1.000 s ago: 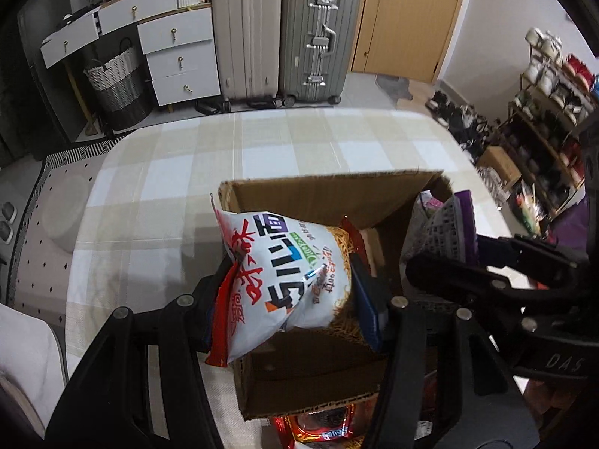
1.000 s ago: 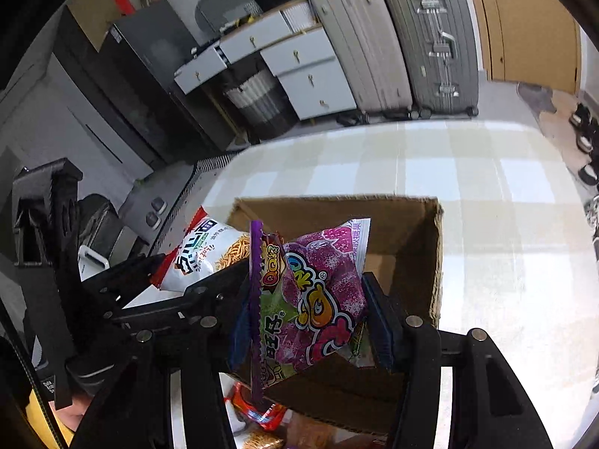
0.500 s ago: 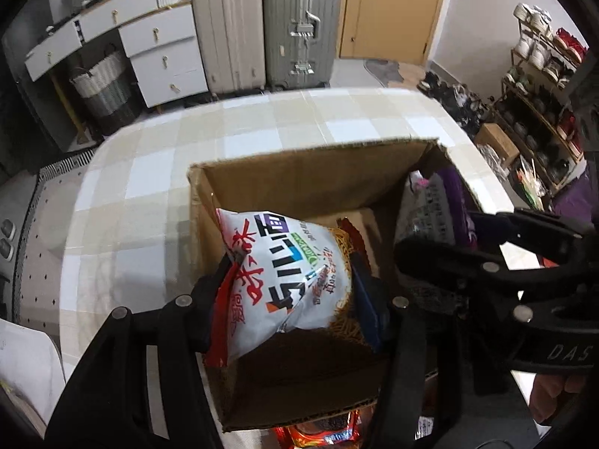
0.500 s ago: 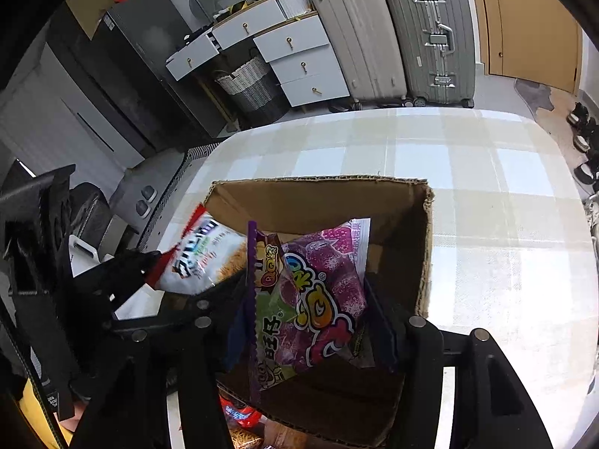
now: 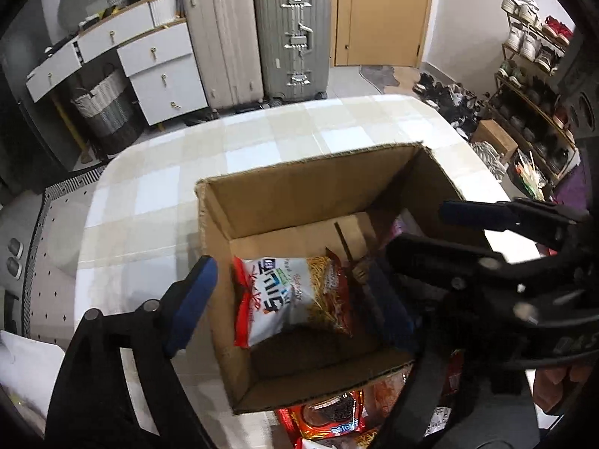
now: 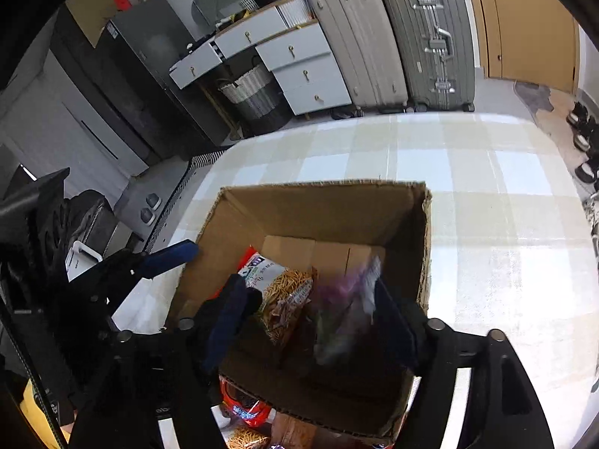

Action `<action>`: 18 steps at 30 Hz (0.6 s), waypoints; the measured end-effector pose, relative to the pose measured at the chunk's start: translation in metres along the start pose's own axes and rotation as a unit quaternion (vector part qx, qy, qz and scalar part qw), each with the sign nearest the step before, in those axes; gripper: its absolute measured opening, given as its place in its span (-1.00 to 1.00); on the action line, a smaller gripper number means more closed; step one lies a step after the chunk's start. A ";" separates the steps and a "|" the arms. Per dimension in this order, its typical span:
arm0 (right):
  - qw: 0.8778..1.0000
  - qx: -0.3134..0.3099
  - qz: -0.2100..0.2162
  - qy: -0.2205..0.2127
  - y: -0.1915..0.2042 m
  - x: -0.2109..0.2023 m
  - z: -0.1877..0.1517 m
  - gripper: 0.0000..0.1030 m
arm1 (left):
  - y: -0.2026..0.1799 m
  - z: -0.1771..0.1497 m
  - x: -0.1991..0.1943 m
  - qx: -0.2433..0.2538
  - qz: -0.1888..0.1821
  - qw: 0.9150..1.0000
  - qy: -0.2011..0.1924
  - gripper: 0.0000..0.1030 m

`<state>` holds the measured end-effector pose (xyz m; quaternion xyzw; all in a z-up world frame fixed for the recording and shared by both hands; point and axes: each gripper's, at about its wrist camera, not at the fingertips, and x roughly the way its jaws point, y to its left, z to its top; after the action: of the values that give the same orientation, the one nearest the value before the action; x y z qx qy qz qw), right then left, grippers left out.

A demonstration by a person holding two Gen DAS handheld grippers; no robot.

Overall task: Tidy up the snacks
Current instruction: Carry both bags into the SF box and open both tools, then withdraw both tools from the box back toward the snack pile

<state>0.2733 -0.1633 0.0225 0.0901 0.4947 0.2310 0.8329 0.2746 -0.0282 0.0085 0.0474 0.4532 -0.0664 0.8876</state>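
Note:
An open cardboard box (image 5: 299,183) (image 6: 318,205) stands on the checked table. A white and red noodle snack bag (image 5: 284,295) (image 6: 277,292) lies inside it. A purple snack bag (image 6: 344,310), blurred, is dropping into the box beside it. My left gripper (image 5: 292,295) is open above the box's left side, with one blue pad (image 5: 191,292) outside the wall. My right gripper (image 6: 310,318) is open over the box, its fingers on either side of the purple bag.
More red snack packets (image 5: 333,415) (image 6: 243,408) lie on the table in front of the box. The table (image 6: 486,187) stretches behind and to the right of the box. Suitcases (image 5: 258,33) and drawers (image 5: 149,63) stand beyond the far edge.
Both grippers opened over the box. The noodle bag left the left gripper and lies in the box; the purple bag left the right gripper and is falling in.

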 end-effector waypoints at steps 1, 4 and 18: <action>1.000 0.000 0.002 -0.006 0.001 -0.003 0.000 0.72 | 0.001 0.000 -0.002 0.000 0.006 1.000 0.001 0.63; 1.000 0.006 0.004 -0.023 0.003 -0.013 0.001 0.74 | 0.002 -0.001 -0.010 0.001 0.022 1.000 -0.003 0.63; 0.997 0.013 0.021 -0.072 0.018 -0.096 -0.023 0.99 | -0.001 -0.031 -0.106 -0.020 0.019 0.998 -0.061 0.74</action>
<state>0.2097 -0.1948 0.0928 0.1277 0.4343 0.2352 0.8601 0.1880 -0.0170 0.0768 0.0341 0.3989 -0.0432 0.9153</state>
